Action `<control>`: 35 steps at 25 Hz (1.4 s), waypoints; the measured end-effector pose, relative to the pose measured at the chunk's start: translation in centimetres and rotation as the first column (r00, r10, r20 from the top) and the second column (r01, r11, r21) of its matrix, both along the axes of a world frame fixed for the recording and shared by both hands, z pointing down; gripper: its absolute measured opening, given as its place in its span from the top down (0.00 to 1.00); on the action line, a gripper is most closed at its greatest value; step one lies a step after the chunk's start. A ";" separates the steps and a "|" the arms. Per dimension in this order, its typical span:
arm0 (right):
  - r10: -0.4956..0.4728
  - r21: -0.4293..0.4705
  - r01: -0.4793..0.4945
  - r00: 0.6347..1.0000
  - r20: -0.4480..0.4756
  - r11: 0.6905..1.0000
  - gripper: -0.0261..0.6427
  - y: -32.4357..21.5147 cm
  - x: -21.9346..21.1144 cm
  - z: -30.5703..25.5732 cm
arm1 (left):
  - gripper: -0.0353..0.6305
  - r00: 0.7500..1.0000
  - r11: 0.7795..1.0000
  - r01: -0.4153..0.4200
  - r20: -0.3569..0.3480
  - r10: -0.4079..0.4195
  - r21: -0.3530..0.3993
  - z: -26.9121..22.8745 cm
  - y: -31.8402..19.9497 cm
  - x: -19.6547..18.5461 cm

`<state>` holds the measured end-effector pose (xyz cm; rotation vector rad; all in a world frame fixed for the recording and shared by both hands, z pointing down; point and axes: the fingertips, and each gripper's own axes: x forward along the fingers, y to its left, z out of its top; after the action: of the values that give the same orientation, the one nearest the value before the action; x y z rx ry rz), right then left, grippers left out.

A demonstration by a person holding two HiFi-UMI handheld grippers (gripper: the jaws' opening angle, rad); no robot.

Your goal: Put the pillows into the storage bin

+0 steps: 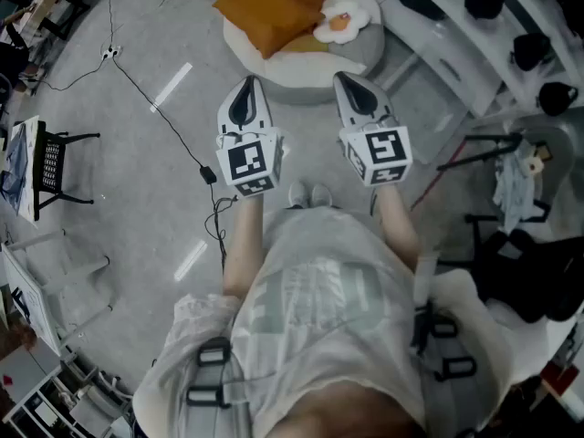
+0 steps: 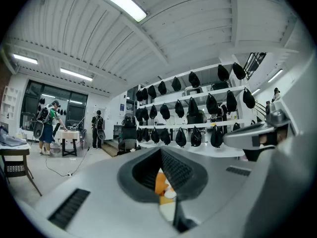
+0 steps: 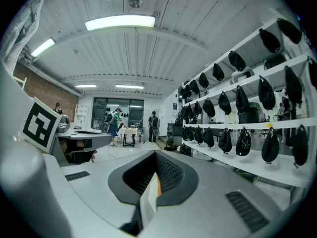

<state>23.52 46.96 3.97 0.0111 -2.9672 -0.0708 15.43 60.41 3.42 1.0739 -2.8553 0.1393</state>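
Orange square fabric pillows (image 1: 267,12) and a fried-egg plush pillow (image 1: 342,21) are heaped on a round white-and-grey pouf (image 1: 301,73), upper centre. They are judged light and squashy, best pinched at corners. Left gripper (image 1: 248,84) and right gripper (image 1: 349,80) are held below, jaws pressed together, empty.

Overhead strip lights (image 2: 116,1) light the room evenly and brightly. The head view is dimmer and greyer, with pale glare streaks on the floor (image 1: 119,208). Both gripper views are fisheye: shelves (image 3: 247,125) bend, corners go black, and near surfaces blur.
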 end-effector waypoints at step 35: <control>0.091 -0.118 -0.090 0.996 0.003 0.989 0.95 -0.5 -5.7 3.1 | 0.94 0.999 0.993 0.038 -0.003 -0.038 0.114 2.3 5.4 -8.6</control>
<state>17.81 46.49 7.05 0.1312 -2.9686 0.1171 6.80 65.83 5.75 1.0367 -2.9119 -0.0272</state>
